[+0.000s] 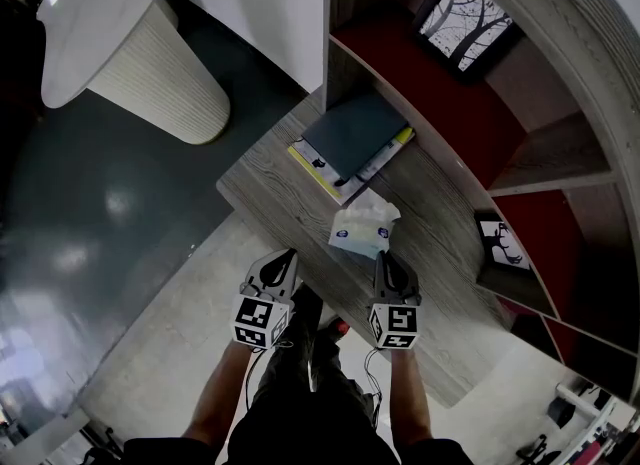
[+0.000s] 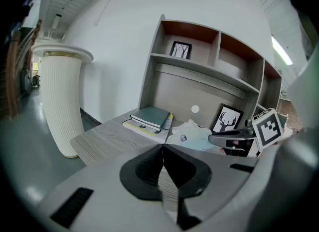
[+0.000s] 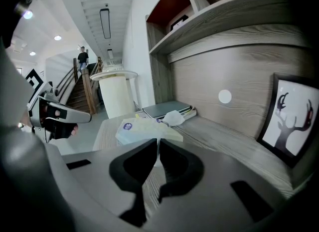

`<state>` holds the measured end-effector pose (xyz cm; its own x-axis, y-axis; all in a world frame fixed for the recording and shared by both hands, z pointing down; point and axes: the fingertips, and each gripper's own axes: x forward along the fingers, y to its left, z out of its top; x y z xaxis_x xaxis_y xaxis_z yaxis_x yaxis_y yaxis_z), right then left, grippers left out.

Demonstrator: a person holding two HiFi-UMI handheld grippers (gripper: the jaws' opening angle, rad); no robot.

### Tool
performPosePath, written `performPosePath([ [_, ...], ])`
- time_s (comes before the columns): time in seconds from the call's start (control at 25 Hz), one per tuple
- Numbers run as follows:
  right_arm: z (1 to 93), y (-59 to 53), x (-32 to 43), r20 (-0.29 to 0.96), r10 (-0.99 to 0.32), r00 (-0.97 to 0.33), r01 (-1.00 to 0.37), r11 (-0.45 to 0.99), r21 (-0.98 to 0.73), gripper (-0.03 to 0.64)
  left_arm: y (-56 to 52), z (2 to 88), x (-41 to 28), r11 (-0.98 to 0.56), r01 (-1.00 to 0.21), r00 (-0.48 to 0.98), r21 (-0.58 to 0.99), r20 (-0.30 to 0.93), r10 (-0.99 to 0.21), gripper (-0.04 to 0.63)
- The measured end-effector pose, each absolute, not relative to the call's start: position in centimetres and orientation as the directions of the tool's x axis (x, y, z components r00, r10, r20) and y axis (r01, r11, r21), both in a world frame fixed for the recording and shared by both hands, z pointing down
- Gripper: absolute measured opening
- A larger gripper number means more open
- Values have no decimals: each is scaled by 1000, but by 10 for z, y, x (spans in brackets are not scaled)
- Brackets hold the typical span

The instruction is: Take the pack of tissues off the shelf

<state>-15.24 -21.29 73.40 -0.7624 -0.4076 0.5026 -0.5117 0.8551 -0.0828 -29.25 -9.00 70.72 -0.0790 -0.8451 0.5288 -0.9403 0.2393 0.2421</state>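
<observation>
Grey jaws of the right gripper [image 3: 157, 140] are closed together with nothing between them; left gripper [image 2: 163, 147] is likewise closed and empty. Pack of tissues [image 1: 362, 228] lies at the centre of the head view on the wooden ledge [image 1: 265, 193], just past the right tips and below the books [image 1: 350, 138]. Judged step: approach, no grasp yet. Next: open the right jaws, straddle the pack, close.

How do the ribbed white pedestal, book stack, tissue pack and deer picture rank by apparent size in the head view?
1. ribbed white pedestal
2. book stack
3. tissue pack and deer picture: about alike, and the picture is seen at a slant, so I won't rank them.
</observation>
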Motion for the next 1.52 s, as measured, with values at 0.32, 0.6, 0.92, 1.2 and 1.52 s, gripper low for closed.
performPosePath([
  [0.32, 736, -207, -153, 499, -377, -780, -495, 860, -124, 40, -90, 708, -287, 234, -941, -73, 244, 531, -844, 8],
  [0.6, 737, -202, -150, 500, -362, -787, -487, 862, -142, 129, -89, 706, -285, 231, -943, -72, 239, 531, -845, 8],
  [0.92, 727, -202, -146, 482, -379, -790, -491, 862, -127, 135, -87, 701, -281, 229, -944, -76, 239, 518, -852, 8],
  [1.2, 708, -200, -138, 454, -400, -796, -495, 862, -109, 135, -85, 683, -276, 218, -949, -81, 226, 495, -865, 8],
  [1.52, 670, -195, -127, 398, -428, -812, -498, 863, -89, 133, -86, 649, -263, 182, -964, -79, 196, 443, -893, 8],
])
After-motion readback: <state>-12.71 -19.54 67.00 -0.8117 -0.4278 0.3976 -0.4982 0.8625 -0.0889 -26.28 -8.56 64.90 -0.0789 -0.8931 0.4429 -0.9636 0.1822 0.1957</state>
